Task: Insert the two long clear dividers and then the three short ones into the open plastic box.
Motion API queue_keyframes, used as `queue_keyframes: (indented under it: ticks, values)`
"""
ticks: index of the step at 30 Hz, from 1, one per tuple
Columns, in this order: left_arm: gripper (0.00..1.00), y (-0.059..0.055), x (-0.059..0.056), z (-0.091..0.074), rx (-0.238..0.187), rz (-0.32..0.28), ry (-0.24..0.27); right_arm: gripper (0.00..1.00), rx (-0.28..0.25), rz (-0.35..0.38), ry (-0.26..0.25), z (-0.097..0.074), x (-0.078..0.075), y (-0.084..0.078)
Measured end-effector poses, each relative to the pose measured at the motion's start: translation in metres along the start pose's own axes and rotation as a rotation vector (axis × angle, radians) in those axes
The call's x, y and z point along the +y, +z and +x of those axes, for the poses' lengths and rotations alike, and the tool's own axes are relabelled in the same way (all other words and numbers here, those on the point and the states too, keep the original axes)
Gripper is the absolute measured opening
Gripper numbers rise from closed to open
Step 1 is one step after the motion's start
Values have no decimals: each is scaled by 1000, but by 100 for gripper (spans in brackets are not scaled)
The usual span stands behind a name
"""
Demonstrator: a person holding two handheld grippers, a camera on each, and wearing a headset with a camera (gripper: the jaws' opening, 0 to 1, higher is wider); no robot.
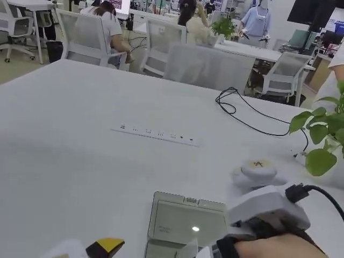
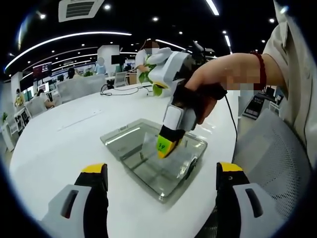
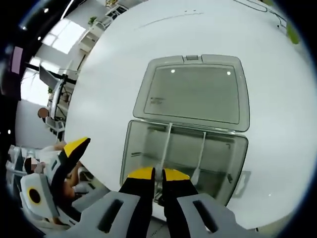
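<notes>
The clear plastic box [image 2: 148, 171] lies open on the white table, its lid [image 1: 188, 219] folded back flat. Two clear dividers [image 3: 167, 141] [image 3: 201, 151] stand upright inside the box [image 3: 143, 148], side by side. My right gripper [image 2: 166, 145], held in a hand, points down into the box. Its yellow-tipped jaws [image 3: 158, 174] are shut on a thin clear divider [image 2: 149, 144] held upright over the box floor. My left gripper [image 2: 162, 171] hovers near the box's front side with its jaws wide apart and nothing between them. Its tip [image 1: 105, 248] shows low in the head view.
A white power strip [image 1: 156, 134] lies mid-table. A black cable [image 1: 252, 115], a round white object [image 1: 258, 171] and a leafy plant [image 1: 322, 134] sit at the right. Chairs and seated people line the far side. The table's near edge [image 2: 198, 218] runs close behind the box.
</notes>
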State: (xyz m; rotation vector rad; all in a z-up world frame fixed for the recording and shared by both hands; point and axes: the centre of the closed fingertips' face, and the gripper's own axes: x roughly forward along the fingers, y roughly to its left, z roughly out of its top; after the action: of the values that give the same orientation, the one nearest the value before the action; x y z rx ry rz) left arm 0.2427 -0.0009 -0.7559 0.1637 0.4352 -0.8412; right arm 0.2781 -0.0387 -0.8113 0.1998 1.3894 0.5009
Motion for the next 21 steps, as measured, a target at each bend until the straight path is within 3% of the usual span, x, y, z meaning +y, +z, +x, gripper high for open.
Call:
queue_keyframes:
  ticks: [12, 21]
  values:
    - [92, 1, 1, -1, -3, 1, 5, 7, 37, -178, -113, 5, 2, -1]
    - [92, 2, 1, -1, -10, 1, 10, 7, 43, -236, -167, 8, 2, 0]
